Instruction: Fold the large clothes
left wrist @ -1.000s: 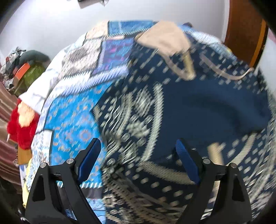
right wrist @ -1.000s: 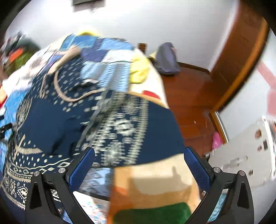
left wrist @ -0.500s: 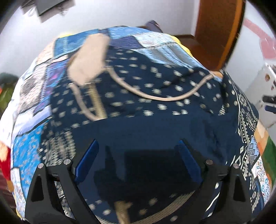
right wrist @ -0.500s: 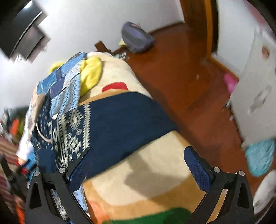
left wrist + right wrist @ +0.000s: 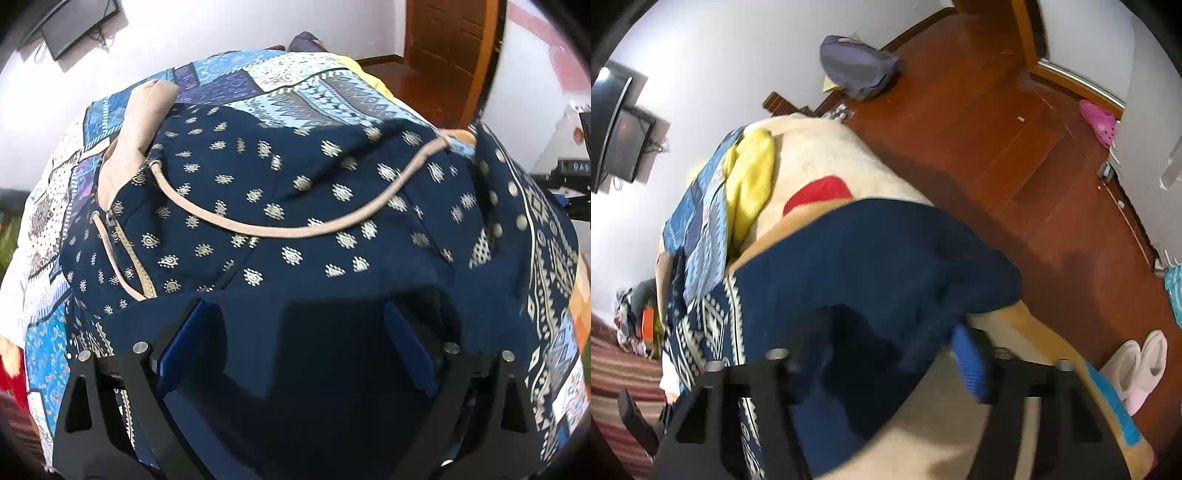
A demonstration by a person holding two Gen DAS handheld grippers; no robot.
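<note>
Jaws of right gripper (image 5: 882, 365) just closing, apparently onto navy garment (image 5: 871, 258).

No legible text, label, brand, number or sign in either view. Faint marks on dark equipment (image 5: 574, 168) at 3 o'clock, left wrist view: unreadable.

A: In the right wrist view the garment (image 5: 871, 266) covers the left finger of the right tongs (image 5: 886, 365), so I cannot tell whether cloth is pinched there.

B: Those jaws have just been closing, and the near cloth is blurred.

A: The garment's near hem runs off the left view's bottom edge, behind the left tongs (image 5: 295, 343).

B: The clutter (image 5: 639, 317) at far left is too small to tell.
</note>
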